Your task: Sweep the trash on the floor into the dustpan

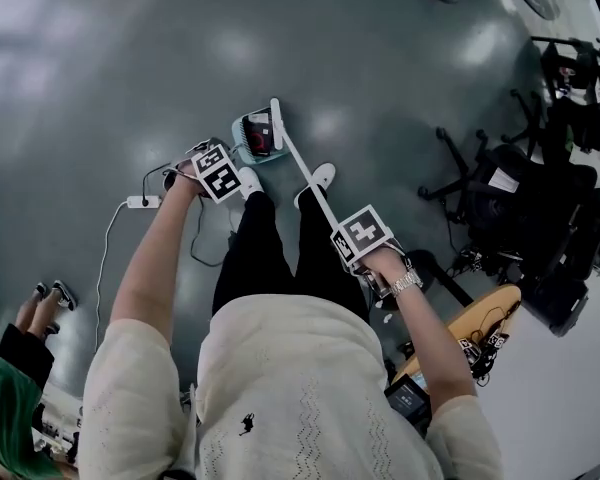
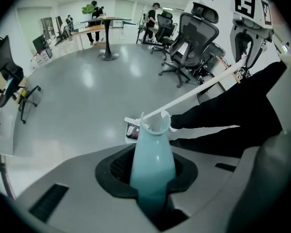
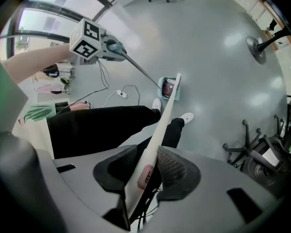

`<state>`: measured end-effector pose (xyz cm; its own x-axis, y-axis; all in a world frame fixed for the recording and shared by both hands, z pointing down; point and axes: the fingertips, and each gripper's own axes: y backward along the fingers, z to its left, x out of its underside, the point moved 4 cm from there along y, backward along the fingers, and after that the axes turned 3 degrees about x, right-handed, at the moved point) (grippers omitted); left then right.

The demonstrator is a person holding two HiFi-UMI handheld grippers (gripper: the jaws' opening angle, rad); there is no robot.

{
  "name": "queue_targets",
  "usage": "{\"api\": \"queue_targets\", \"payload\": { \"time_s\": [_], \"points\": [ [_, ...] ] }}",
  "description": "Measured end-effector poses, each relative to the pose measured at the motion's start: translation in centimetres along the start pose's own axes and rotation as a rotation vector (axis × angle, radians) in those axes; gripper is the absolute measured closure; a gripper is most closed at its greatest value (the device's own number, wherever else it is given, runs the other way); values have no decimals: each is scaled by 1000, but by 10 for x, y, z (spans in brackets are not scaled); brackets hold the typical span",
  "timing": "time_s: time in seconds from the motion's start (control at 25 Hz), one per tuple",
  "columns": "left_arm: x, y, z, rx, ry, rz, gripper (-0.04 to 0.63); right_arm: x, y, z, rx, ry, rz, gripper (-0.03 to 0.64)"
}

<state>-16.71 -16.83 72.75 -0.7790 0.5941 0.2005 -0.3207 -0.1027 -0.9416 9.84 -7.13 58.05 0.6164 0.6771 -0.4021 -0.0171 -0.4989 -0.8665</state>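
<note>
Head view: person stands over the grey floor. The left gripper reaches down to a teal dustpan sitting on the floor just ahead of the shoes. The right gripper holds the white broom, whose head is right at the pan's edge. A dark red piece of trash lies inside the pan. Left gripper view: jaws closed on the teal dustpan handle, which runs straight out to the pan, and the broom shaft crosses in from the right to the pan mouth. Right gripper view: jaws narrow and clamped on the white broom handle, which slants down to the pan beside the feet; the trash shows red inside it. Step, as I read it: end of the sweep, trash looks already in. Next move likely needs the pan tipped back so nothing slides out, then the broom lifted clear. Count: one dustpan, one broom, one trash piece seen, no loose trash spotted on the floor, two grippers.
</note>
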Motion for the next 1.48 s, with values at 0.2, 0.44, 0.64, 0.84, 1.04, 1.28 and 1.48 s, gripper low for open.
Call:
{"api": "queue_targets", "payload": {
  "time_s": [0.2,0.44,0.64,0.84,1.04,1.28,1.48],
  "points": [
    [6,5,-4,22,22,70,502,0,7,3,-69,-45,-7,482],
    [8,3,-16,-31,6,70,502,3,-7,9,-2,19,20,482],
    [8,1,-25,-58,-10,59,502,7,-14,13,6,24,7,482],
    [12,-1,-26,-61,-8,59,502,11,-18,7,7,19,10,482],
    [10,0,-24,-57,-9,63,502,10,-16,6,5,12,6,482],
    [10,2,-24,-58,-7,63,502,9,-14,7,8,18,11,482],
    [10,1,-23,-60,-11,60,502,8,-15,5,9,16,13,482]
  ]
}}
